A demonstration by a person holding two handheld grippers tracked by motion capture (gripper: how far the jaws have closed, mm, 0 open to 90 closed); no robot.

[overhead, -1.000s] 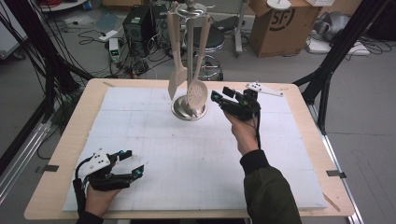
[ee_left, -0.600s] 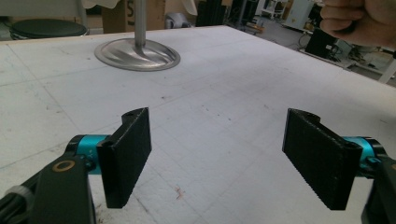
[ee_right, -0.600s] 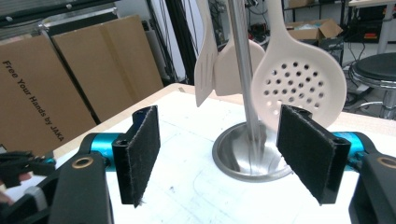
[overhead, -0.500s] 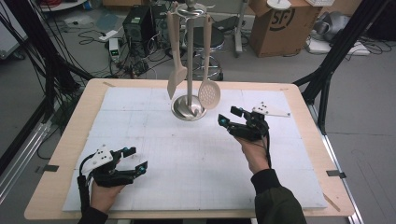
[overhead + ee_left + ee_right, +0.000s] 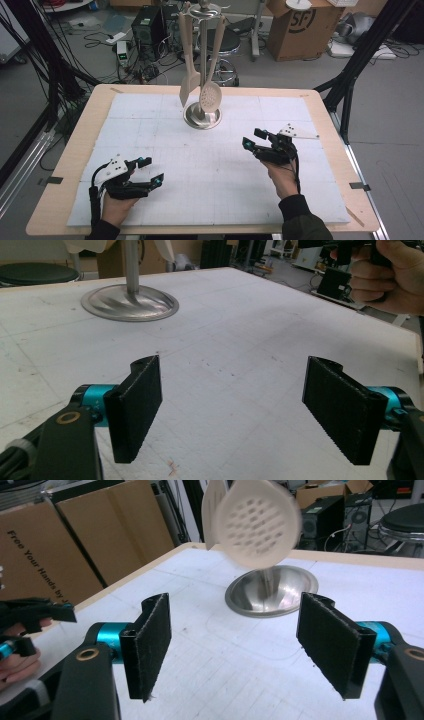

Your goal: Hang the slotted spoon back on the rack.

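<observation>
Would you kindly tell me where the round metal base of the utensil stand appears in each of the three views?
High view: the metal base sits at the table's upper centre, under the hanging slotted spoon.
Left gripper view: base at upper left.
Right gripper view: base at centre right, behind the spoon.
Shared landmark: the white mat.

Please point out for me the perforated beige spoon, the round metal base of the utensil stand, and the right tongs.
perforated beige spoon [image 5: 258, 522], right gripper view, on its round holed bowl.
round metal base of the utensil stand [image 5: 202, 116], high view, on its shiny dish.
right tongs [image 5: 254, 139], high view, midway between the open tips.
</observation>
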